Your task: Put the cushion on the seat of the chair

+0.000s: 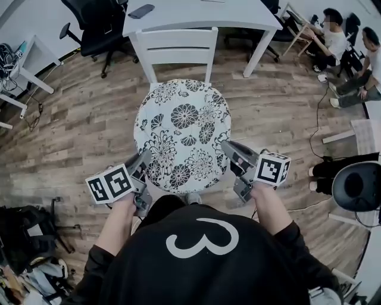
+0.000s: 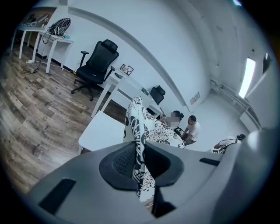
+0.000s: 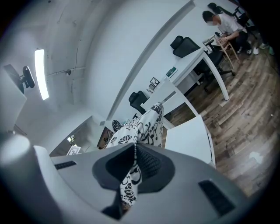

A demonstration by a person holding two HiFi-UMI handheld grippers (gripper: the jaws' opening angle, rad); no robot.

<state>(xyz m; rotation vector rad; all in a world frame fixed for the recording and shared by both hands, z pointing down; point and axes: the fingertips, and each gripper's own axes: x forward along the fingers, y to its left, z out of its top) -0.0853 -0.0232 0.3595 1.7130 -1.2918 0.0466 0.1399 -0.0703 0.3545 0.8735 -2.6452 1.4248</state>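
Cushion: a round flower-printed cushion (image 1: 181, 134) is held by its near edge over the white chair (image 1: 174, 47), whose backrest is seen just beyond it.
Left gripper: the left gripper (image 1: 144, 159) is pinched tight on the cushion's near-left rim (fabric is seen squeezed between the pads).
Right gripper: the right gripper (image 1: 227, 148) is pinched the same way on the near-right rim.
Seat: the seat (image 2: 103, 131) is seen bare beside and below the cushion in both gripper views. The cushion is judged to be tilted up and not yet laid flat. Whether its far edge touches the seat cannot be told.
Done: the cushion is gripped and lined up over the chair.
Left: the cushion is to be lowered flat, centred on the seat and let go.
Background: a desk (image 1: 196, 12) stands behind the chair.
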